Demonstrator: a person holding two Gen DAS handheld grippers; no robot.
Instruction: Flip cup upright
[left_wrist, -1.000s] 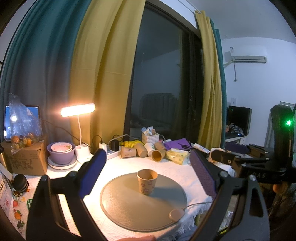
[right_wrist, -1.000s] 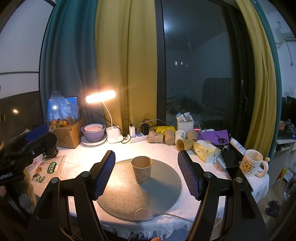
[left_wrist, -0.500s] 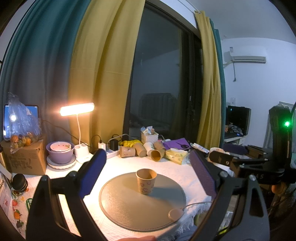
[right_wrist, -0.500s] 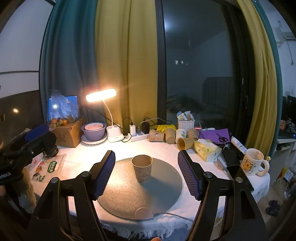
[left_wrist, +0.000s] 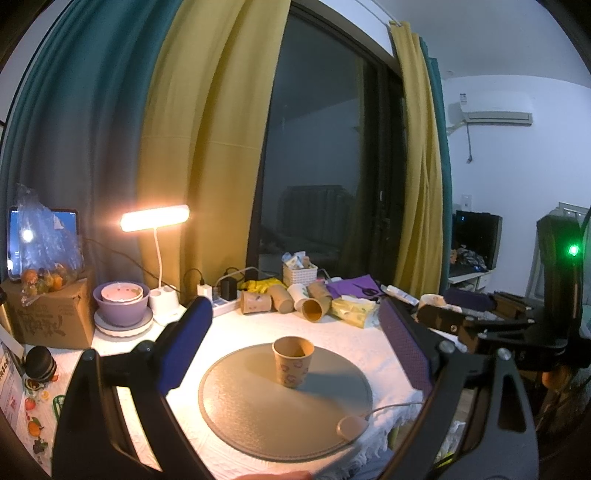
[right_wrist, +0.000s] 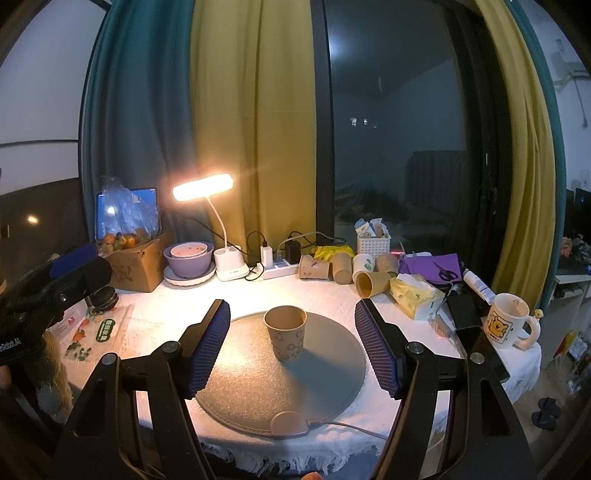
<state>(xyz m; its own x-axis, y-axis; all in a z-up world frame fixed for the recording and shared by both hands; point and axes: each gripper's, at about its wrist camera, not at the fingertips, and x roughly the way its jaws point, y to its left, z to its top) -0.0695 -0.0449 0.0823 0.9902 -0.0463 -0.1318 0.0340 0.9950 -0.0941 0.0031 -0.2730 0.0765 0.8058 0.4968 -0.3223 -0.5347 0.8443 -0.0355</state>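
Note:
A brown paper cup (left_wrist: 292, 361) with a purple print stands upright, mouth up, on the round grey mat (left_wrist: 258, 417). It also shows in the right wrist view (right_wrist: 285, 332) on the mat (right_wrist: 258, 387). My left gripper (left_wrist: 295, 332) is open and empty, held back from the cup. My right gripper (right_wrist: 292, 332) is open and empty, with the cup seen between its blue fingers (right_wrist: 208, 343) but farther away. Neither gripper touches the cup.
Several paper cups (right_wrist: 343, 267) lie on their sides at the back of the table, next to a tissue pack (right_wrist: 415, 297). A lit desk lamp (right_wrist: 203, 186), purple bowls (right_wrist: 188, 258), a cardboard box (right_wrist: 136, 264) and a yellow-print mug (right_wrist: 508, 321) stand around the mat. A cable puck (right_wrist: 289, 424) lies at the mat's near edge.
Both views have shifted only slightly. The cup stands upright on the mat throughout and both grippers stay open.

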